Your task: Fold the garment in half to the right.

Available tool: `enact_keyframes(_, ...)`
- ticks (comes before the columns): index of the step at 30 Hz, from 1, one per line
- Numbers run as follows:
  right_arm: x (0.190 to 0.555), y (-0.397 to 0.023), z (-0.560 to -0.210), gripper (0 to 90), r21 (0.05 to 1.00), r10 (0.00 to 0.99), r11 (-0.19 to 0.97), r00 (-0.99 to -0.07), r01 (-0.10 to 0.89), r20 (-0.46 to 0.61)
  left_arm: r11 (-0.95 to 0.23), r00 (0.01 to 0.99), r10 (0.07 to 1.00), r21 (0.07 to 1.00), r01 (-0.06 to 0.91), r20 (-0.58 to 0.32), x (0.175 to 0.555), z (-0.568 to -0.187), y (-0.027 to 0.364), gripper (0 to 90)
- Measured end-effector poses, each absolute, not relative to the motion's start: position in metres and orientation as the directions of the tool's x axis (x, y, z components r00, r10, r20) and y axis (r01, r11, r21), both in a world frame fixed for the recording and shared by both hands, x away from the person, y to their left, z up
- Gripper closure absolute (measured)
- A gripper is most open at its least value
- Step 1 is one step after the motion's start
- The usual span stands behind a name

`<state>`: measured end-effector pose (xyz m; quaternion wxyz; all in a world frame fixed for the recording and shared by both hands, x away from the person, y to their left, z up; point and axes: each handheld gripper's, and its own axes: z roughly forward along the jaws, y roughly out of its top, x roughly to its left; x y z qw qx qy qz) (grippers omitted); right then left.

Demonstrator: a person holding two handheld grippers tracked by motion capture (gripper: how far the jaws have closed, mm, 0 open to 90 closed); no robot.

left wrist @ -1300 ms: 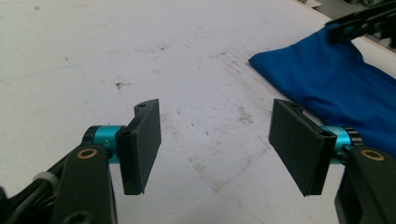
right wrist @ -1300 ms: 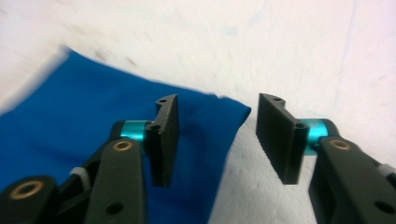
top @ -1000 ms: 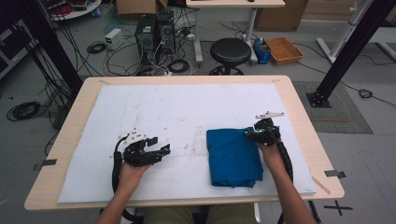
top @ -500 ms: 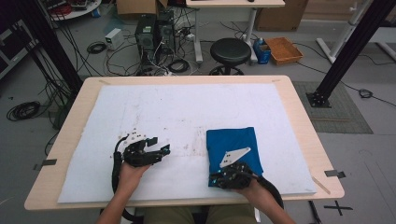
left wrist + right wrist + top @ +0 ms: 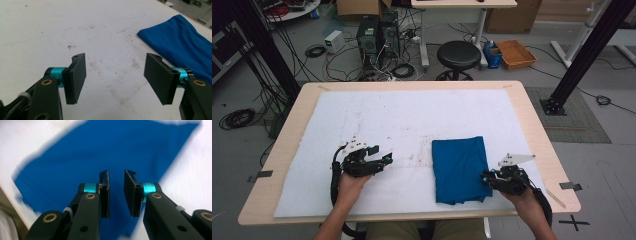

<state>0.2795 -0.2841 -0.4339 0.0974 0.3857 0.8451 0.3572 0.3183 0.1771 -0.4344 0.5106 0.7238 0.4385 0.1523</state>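
A folded blue cloth point(image 5: 460, 169) lies flat on the white table cover, right of centre near the front. My right gripper point(image 5: 486, 177) sits at the cloth's right edge by its near corner, pointing left across it. In the right gripper view its jaws point(image 5: 116, 192) stand a narrow gap apart above the blue cloth point(image 5: 100, 152), with nothing between them. My left gripper point(image 5: 383, 160) rests on the bare cover to the left, well apart from the cloth. Its jaws point(image 5: 115, 77) are wide open and empty, with the cloth point(image 5: 182, 45) off to its right.
The white cover point(image 5: 402, 115) spans most of the wooden table point(image 5: 532, 115) and bears faint stains at its middle. Beyond the far edge are a black stool point(image 5: 458, 52), computer towers point(image 5: 374, 32), floor cables and an orange tray point(image 5: 516, 52). Black frame posts stand at both sides.
My right gripper swung from the cloth's far right corner to its near edge, then out to the right edge by the near corner. The left gripper and cloth stayed put.
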Motion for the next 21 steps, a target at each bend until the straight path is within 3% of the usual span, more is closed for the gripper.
enact_keyframes(3, 0.275, -0.289, -0.438, 70.1, 0.682, 0.722, 0.451, -0.684, 0.576, 0.101, -0.084, 0.570, 0.791, 0.883, 0.462, -0.223, 0.319, -0.434, 0.178, 33.6)
enact_keyframes(6, 0.278, -0.299, -0.427, 47.6, 0.738, 0.747, 0.381, -0.656, 0.557, 0.109, -0.078, 0.574, 0.790, 0.893, 0.443, -0.216, 0.319, -0.432, 0.179, 27.8)
enact_keyframes(8, 0.284, -0.307, -0.416, 29.7, 0.819, 0.781, 0.303, -0.620, 0.487, 0.080, -0.067, 0.583, 0.782, 0.900, 0.430, -0.220, 0.319, -0.431, 0.181, 26.1)
enact_keyframes(13, 0.300, -0.316, -0.407, 20.7, 0.860, 0.826, 0.255, -0.562, 0.441, 0.043, -0.052, 0.587, 0.778, 0.908, 0.417, -0.225, 0.322, -0.430, 0.186, 24.6)
enact_keyframes(18, 0.319, -0.330, -0.403, 20.7, 0.875, 0.871, 0.203, -0.489, 0.440, 0.044, -0.048, 0.602, 0.768, 0.919, 0.392, -0.217, 0.323, -0.429, 0.190, 24.6)
enact_keyframes(21, 0.317, -0.336, -0.406, 20.7, 0.874, 0.869, 0.208, -0.494, 0.439, 0.041, -0.060, 0.604, 0.773, 0.925, 0.374, -0.194, 0.322, -0.429, 0.194, 24.6)
